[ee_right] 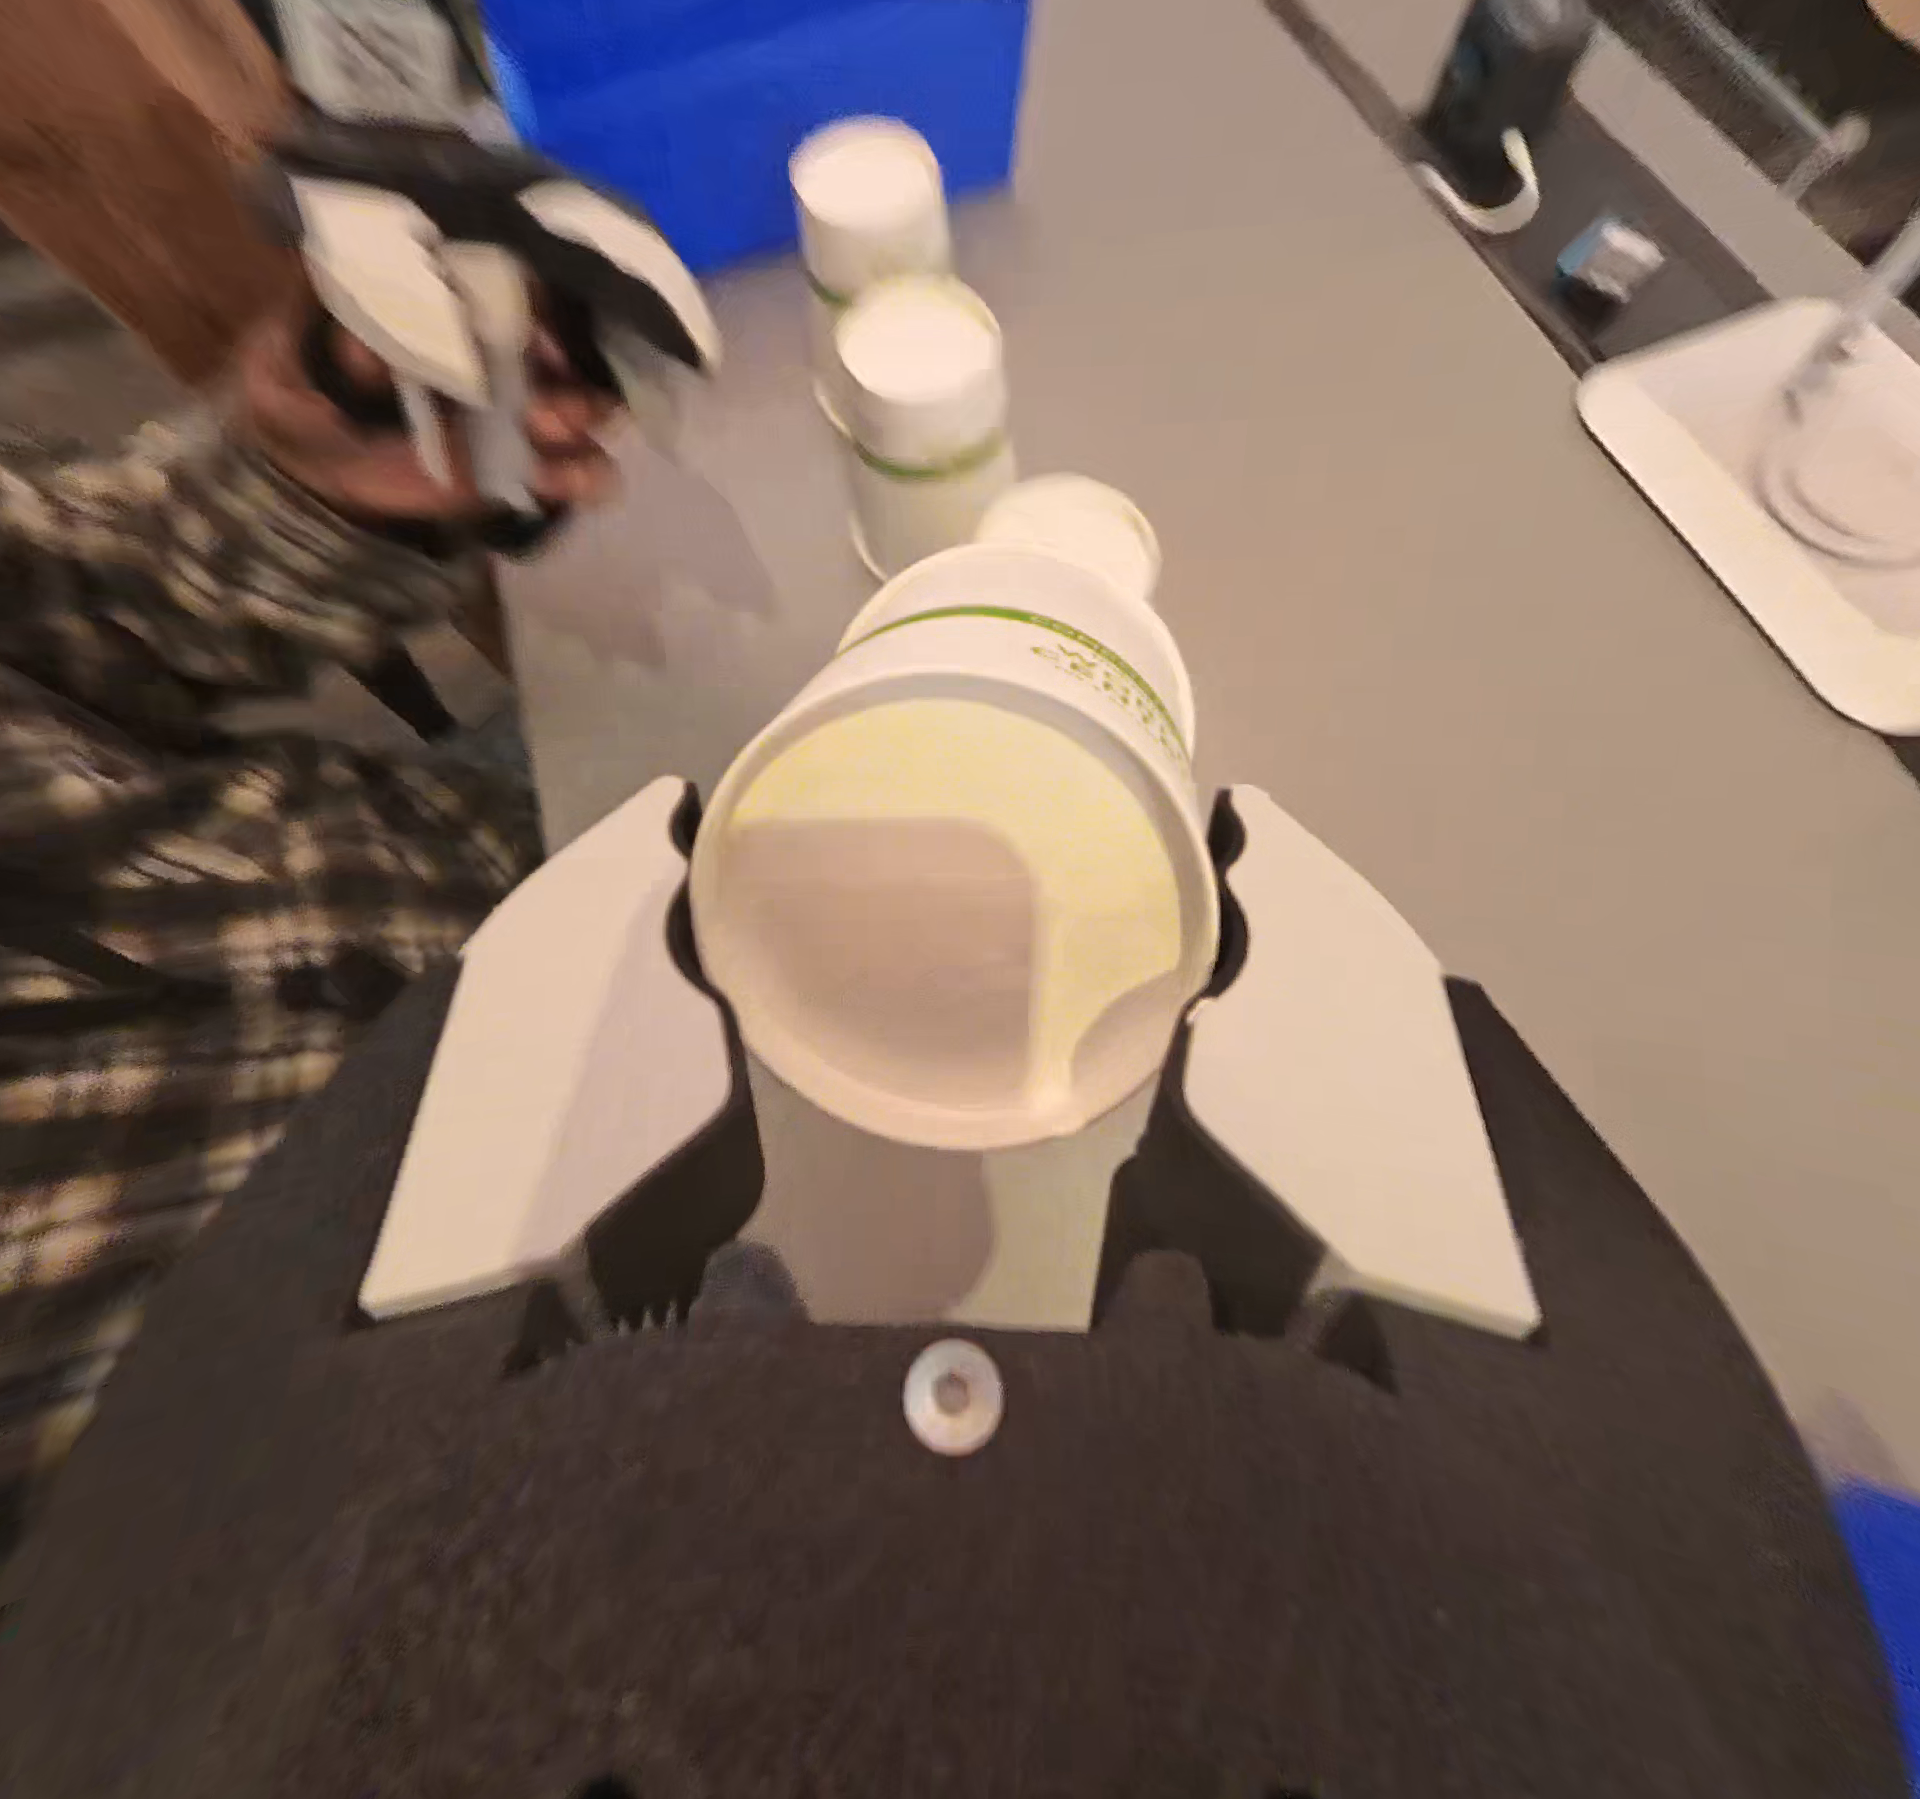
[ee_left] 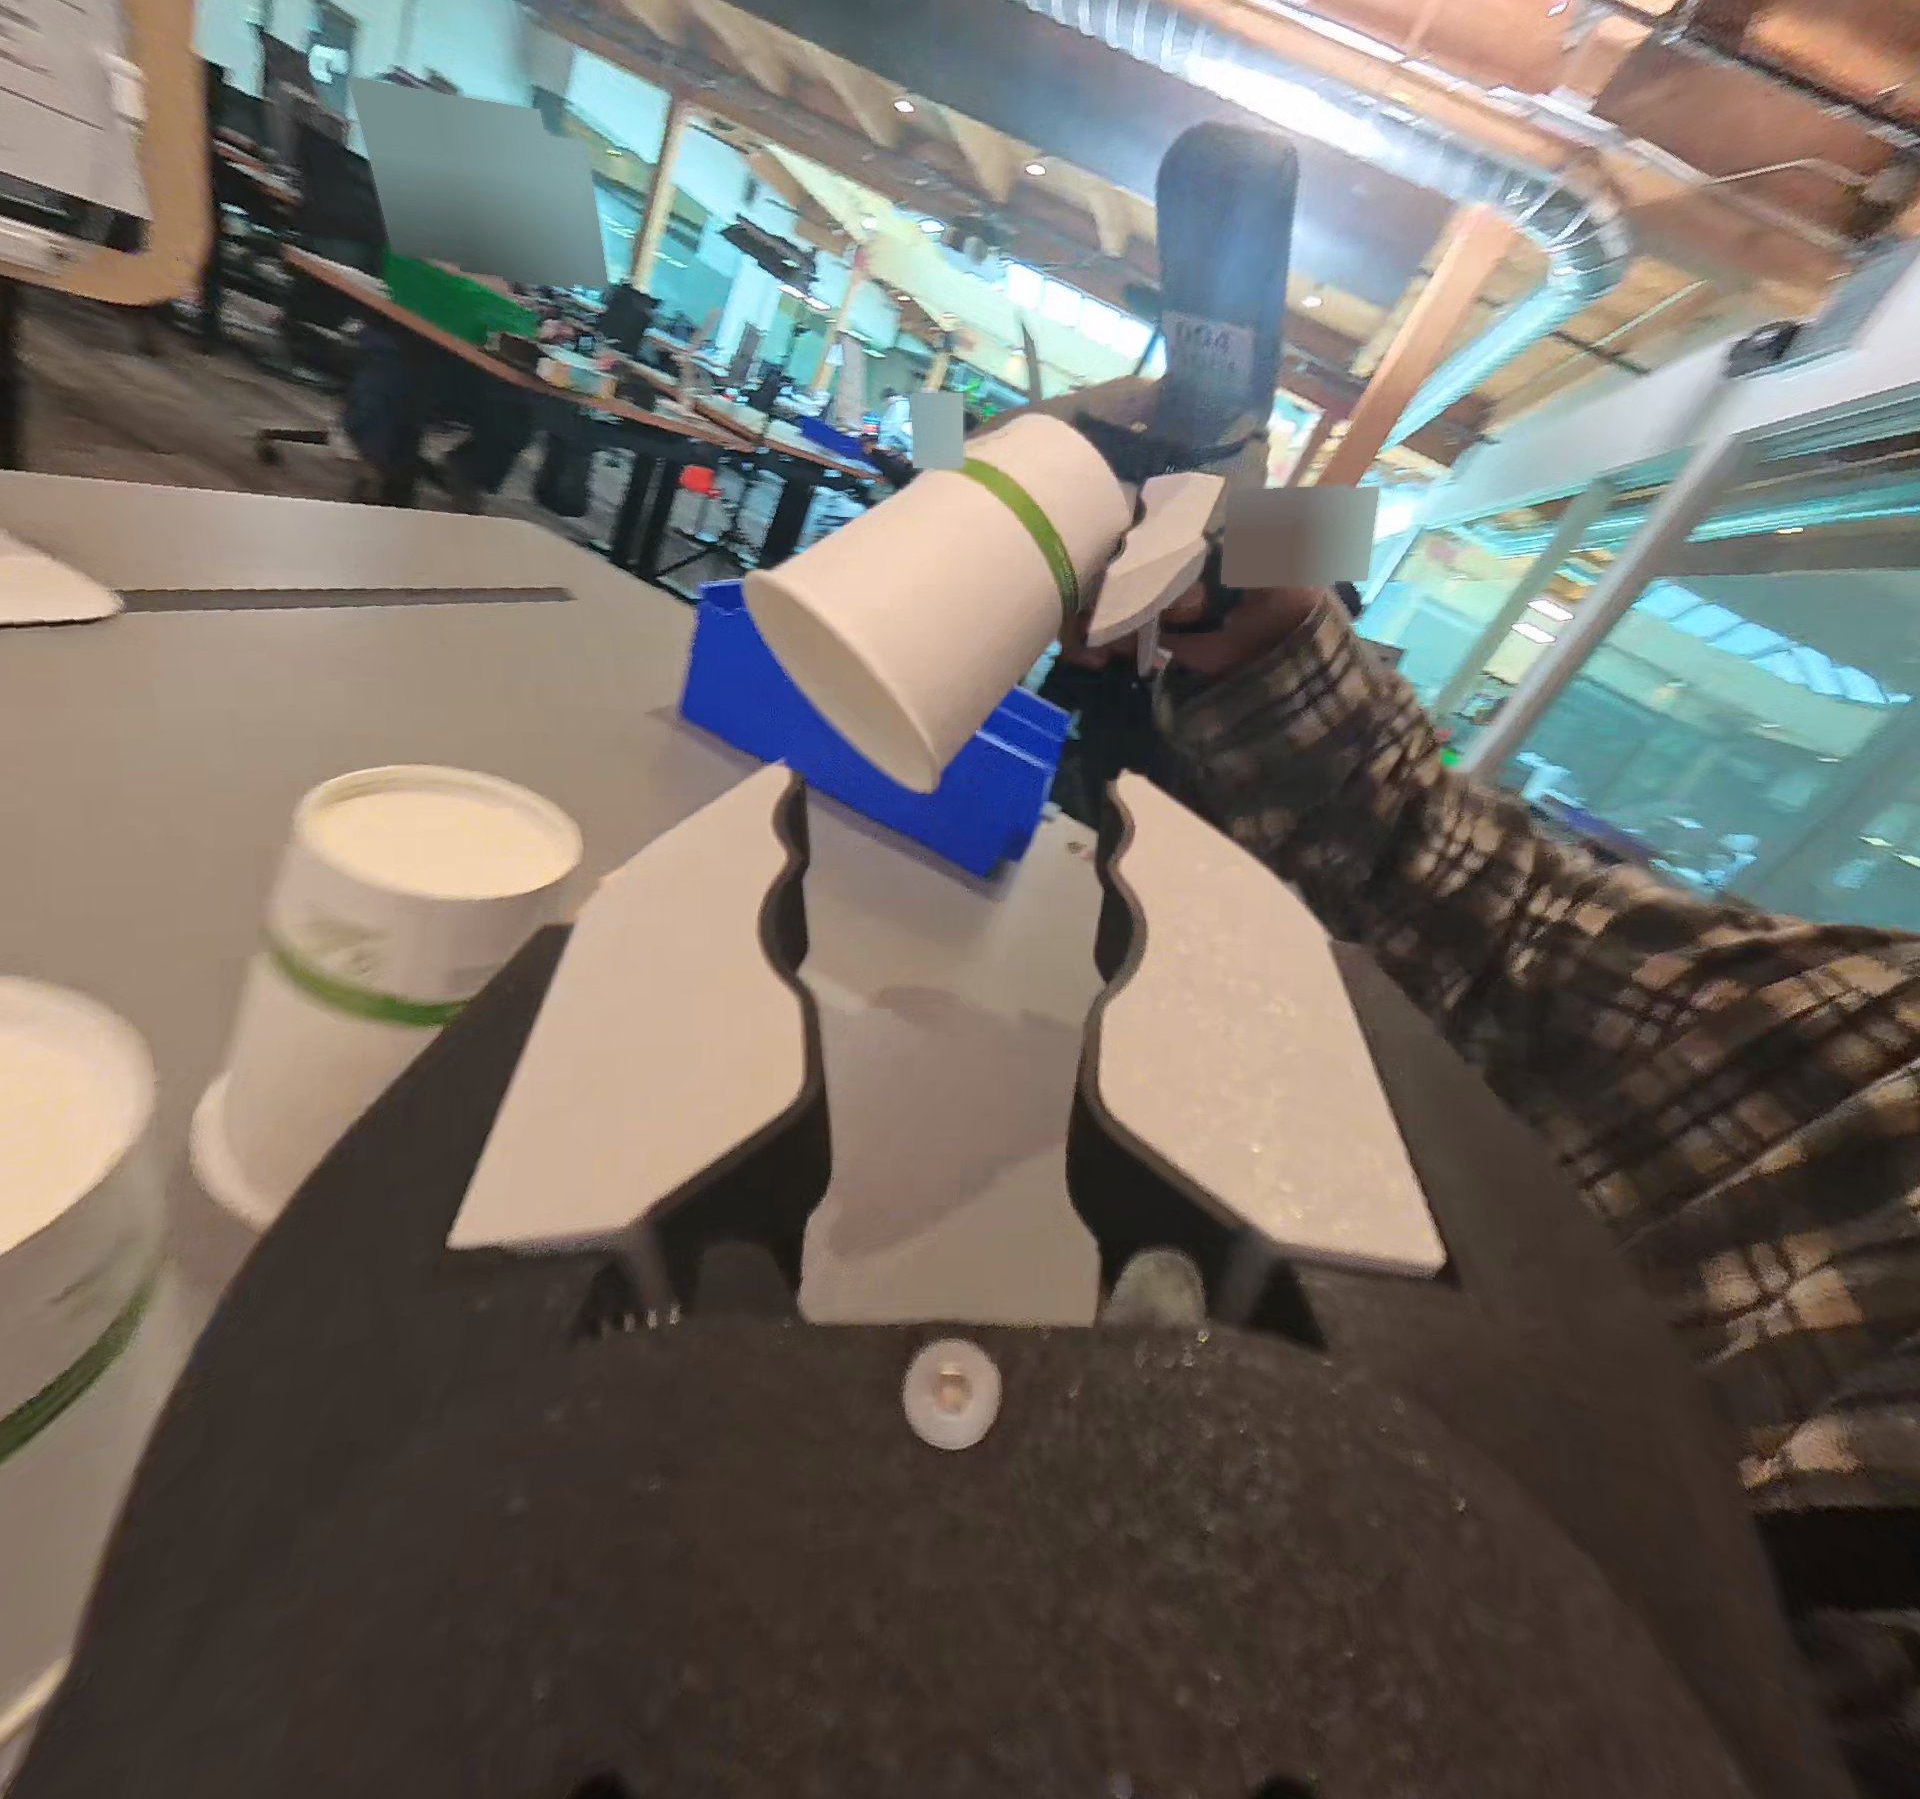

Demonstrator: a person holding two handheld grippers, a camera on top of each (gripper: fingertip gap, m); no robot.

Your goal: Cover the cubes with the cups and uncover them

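Observation:
My right gripper (ee_right: 956, 804) is shut on a white paper cup with a green band (ee_right: 966, 918), gripping it near its base and holding it tilted above the grey table (ee_right: 1299, 606). The same cup (ee_left: 935, 596) and the right gripper (ee_left: 1127, 554) show ahead in the left wrist view. My left gripper (ee_left: 948, 783) is open and empty, above the table; it also shows at the upper left of the right wrist view (ee_right: 488, 326). Upside-down cups (ee_right: 873, 201) (ee_right: 925, 378) stand in a row on the table. No cubes are visible.
A blue bin (ee_right: 748, 35) sits at the table's far end and also shows behind the held cup (ee_left: 790, 710). Two upside-down cups (ee_left: 405, 918) (ee_left: 62, 1188) stand left of my left gripper. A white stand base (ee_right: 1766, 523) lies at the right. A plaid sleeve (ee_left: 1558, 1022) reaches across.

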